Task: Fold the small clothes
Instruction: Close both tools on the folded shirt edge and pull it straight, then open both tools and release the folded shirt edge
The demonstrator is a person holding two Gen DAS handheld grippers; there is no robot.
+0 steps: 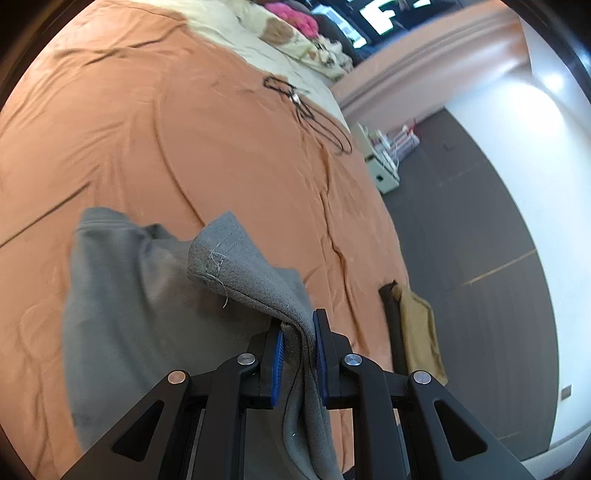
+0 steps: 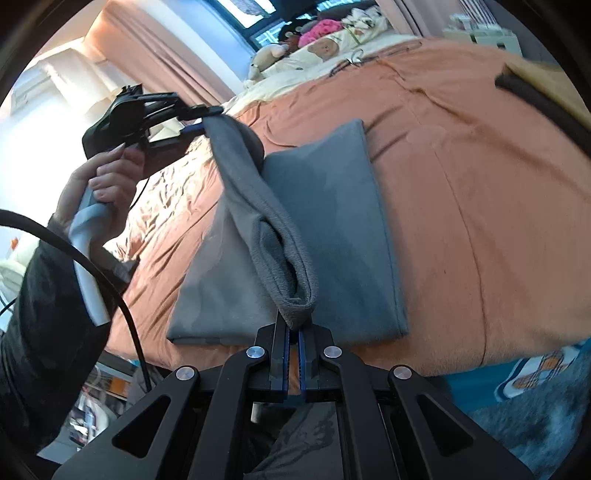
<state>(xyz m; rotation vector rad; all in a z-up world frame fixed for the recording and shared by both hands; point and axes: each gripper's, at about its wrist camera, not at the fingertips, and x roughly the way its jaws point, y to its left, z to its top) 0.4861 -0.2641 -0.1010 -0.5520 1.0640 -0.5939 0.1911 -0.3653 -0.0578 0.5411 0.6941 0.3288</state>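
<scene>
Right claw [image 2: 293,326] is clamped on one end of the grey garment's [image 2: 332,221] folded edge; left claw [image 1: 299,347] pinches the other end, raised off the orange bed [image 2: 480,184]. Most of the garment lies flat on the bed. Keep that edge taut and level, carry it across evenly, and lay it square before letting go.

A home bedroom. Wide bed [image 2: 461,155] under an orange cover fills both views; cream printed bedding [image 1: 236,33] and soft toys [image 2: 269,55] at the top of the frames, pink curtains [image 2: 155,48] upper left, window [image 2: 255,11] behind.
</scene>
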